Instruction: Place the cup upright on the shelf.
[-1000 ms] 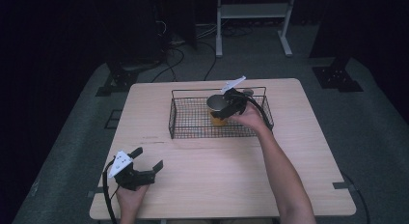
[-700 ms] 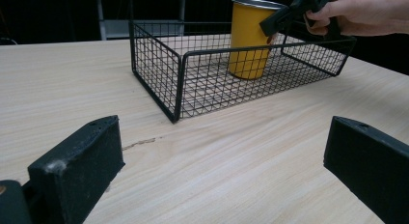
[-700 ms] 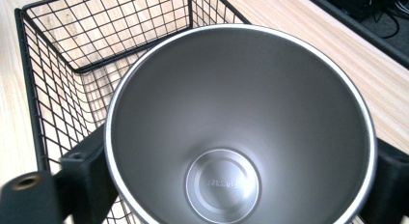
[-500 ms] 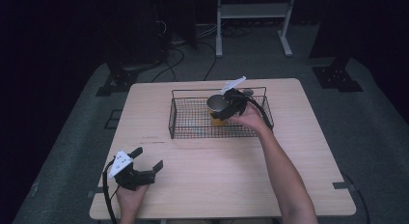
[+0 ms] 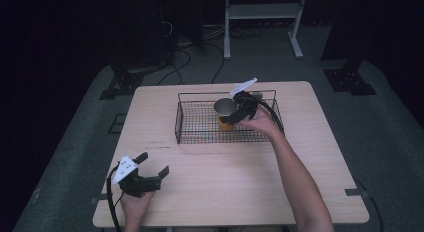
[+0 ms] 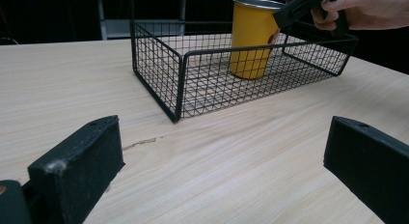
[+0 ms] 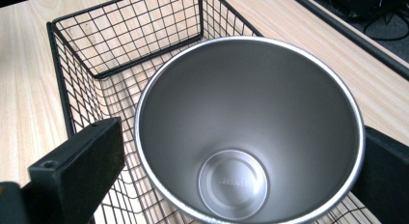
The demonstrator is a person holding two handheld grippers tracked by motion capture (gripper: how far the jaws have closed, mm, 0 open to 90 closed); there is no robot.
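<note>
A yellow cup [image 5: 225,113] with a bare metal inside stands upright on the floor of a black wire basket [image 5: 200,133] at the table's far middle. My right gripper [image 5: 233,111] comes down over it from the right, open, with one jaw on each side of the cup's rim [image 7: 246,132]. The left gripper view shows the cup [image 6: 251,40] inside the basket [image 6: 159,74], with the right hand above it. My left gripper [image 5: 156,163] rests near the table's front left edge, open, with only bare wood between its jaws [image 6: 224,132].
The light wooden table [image 5: 240,177] has free room in front of the basket and to its left. The basket's near corner [image 7: 72,50] holds nothing. A white metal frame [image 5: 260,12], cables and dark stands lie on the floor beyond the table.
</note>
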